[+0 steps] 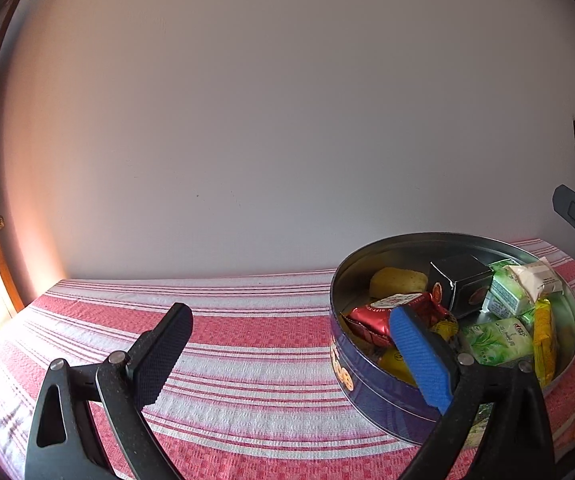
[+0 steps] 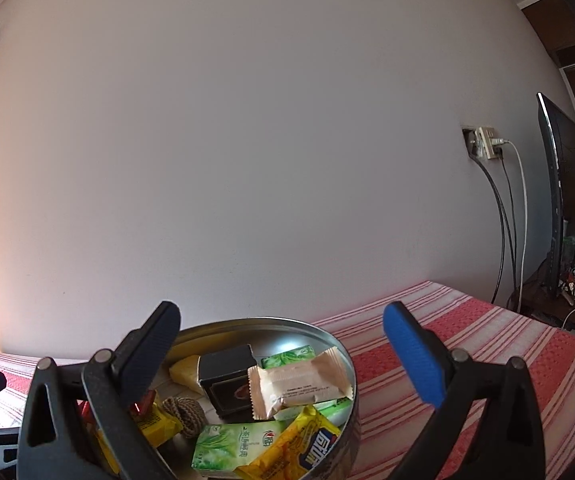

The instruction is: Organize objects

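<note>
Round tin (image 1: 367, 376) on the tablecloth (image 1: 247, 320), wall (image 1: 287, 120) behind, small box (image 2: 227, 376) in the tin's middle, wrapped biscuit (image 2: 299, 380) leaning on the box's right, snack packets (image 2: 239, 444) in front, socket (image 2: 483, 142) on the wall, right of the tin.

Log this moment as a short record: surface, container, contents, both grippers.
surface: striped red and white cloth
container: round blue tin, lid off, standing on the cloth
contents: black box, beige wrapper lying against the box, green packets, yellow packet, red packet
left gripper: open, empty, its blue finger in front of the tin
right gripper: open, empty, above the tin's near side
background: plain wall, wall socket with cables
</note>
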Tool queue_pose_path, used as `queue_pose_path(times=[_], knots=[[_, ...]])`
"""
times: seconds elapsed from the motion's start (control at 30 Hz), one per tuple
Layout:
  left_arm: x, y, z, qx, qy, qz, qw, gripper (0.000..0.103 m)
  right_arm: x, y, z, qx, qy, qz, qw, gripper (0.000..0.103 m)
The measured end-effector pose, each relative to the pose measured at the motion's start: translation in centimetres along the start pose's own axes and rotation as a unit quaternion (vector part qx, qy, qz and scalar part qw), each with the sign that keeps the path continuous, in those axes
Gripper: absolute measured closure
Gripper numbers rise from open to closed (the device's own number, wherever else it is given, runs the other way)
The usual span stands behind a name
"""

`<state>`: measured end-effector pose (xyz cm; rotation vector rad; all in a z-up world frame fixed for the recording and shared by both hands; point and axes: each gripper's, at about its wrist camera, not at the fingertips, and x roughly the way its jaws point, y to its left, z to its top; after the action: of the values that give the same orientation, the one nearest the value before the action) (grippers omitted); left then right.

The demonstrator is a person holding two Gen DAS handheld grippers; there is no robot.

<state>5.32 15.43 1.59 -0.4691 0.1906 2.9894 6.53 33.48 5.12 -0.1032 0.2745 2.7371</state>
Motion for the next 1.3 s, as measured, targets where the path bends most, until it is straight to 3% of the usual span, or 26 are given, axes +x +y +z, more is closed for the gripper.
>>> queue_pose_path(times=[0.17,0.4,0.6,0.87,1.3], knots=[[0.7,0.8,-0.2,-0.019,0.006,-0.019,0.9996,0.003,-0.9,1.1,-0.3,-0.025,-0.009,-0.031,0.999,0.0],[0.4,0.5,-0.6,-0.016,0.001,-0.029,0.9995,0.002,-3.2,0.0,-0.3,0.011,-0.039,-0.079,0.996,0.0],[0.0,0.8,-0.9,-0.022,0.005,-0.034,0.9992,0.001,-3.4,-0.1,-0.8,0.041,-0.009,-0.059,0.997,0.0],[-0.1,0.9,-1.0,-0.025,0.015,-0.036,0.9989,0.001,-4.8,2.7,-1.3,-0.015,-0.03,-0.05,0.998,0.0],[-0.3,1.3,-1.0,-0.029,0.022,-0.037,0.9986,0.001,-4.2,4.4,-1.9,-0.057,0.023,-0.05,0.997,0.0]])
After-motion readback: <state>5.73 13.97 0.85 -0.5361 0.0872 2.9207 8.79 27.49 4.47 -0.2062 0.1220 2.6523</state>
